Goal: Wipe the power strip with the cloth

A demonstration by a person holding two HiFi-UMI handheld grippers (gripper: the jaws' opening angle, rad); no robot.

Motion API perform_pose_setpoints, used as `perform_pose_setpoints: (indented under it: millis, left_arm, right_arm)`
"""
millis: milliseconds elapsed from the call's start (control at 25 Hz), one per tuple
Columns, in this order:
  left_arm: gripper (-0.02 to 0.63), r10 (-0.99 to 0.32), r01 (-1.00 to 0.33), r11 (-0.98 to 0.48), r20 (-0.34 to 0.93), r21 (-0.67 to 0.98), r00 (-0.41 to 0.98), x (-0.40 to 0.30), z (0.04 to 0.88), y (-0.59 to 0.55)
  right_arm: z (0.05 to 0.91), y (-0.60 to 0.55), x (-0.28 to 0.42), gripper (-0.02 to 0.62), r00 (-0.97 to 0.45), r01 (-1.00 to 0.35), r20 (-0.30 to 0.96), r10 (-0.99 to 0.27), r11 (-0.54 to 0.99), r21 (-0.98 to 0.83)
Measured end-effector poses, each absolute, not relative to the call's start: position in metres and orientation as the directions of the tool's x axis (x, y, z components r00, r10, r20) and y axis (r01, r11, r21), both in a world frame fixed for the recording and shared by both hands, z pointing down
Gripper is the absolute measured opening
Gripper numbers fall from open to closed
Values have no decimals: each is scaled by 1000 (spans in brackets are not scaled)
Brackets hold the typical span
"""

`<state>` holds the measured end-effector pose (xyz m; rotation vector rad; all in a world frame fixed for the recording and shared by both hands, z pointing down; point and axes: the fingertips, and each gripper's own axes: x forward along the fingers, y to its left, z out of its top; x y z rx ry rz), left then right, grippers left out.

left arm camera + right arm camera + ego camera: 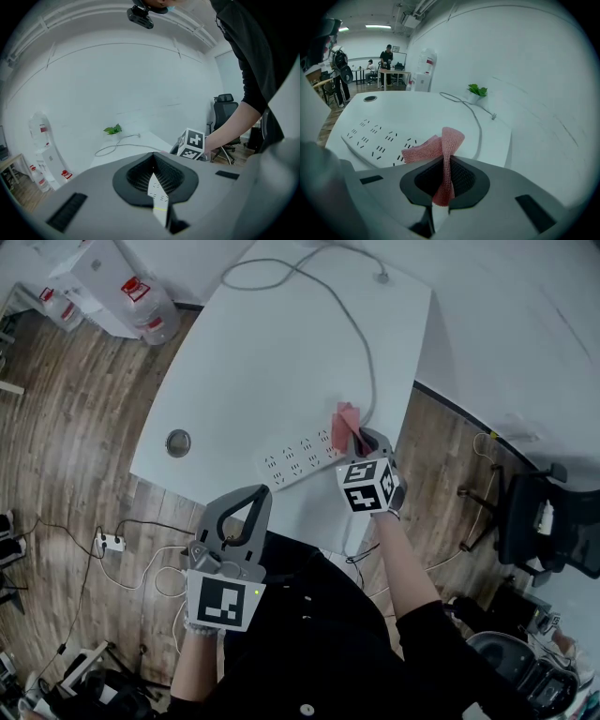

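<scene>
At the far left, a water bottle stands on the wooden floor, and a small extension block lies there with its wires.

My left claw is clenched with nothing between its jaws. I hold it off the near edge of the white surface, well apart from the work. Its own view shows the two jaws pressed together at the tips, with a small green plant far off by the wall.

A round metal grommet sits in the surface near its left edge. To its right, the white power strip lies slantwise near the near edge, sockets facing up. Its grey cable runs from its right end toward the far side of the surface.

The pink cloth is at the right end of the strip. My right claw grips it. In that claw's view, the jaws pinch a fold of the cloth, and the loose part flops forward over the end of the power strip. I cannot tell whether it presses on the strip.

To the right, off the surface, a black office chair stands on the floor.
</scene>
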<state>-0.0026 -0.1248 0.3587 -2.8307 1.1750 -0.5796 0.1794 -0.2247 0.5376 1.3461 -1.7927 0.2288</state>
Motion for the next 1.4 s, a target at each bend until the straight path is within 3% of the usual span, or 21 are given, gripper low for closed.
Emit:
perform_pose_setpoints:
  millis: [400, 880, 1400]
  left_arm:
    - [14, -703, -690, -703, 315, -171, 638, -8, 355, -118]
    - [13, -732, -719, -671, 316, -180, 604, -18, 351, -115]
    - [14, -773, -762, -619, 322, -191, 547, -39, 348, -112]
  right_arm:
    - [516, -215, 164, 51, -149, -882, 678, -719, 406, 237]
    - [482, -185, 78, 51, -356, -755, 640, -681, 613, 232]
    - [489, -128, -23, 51, -559, -558, 650, -514, 814, 164]
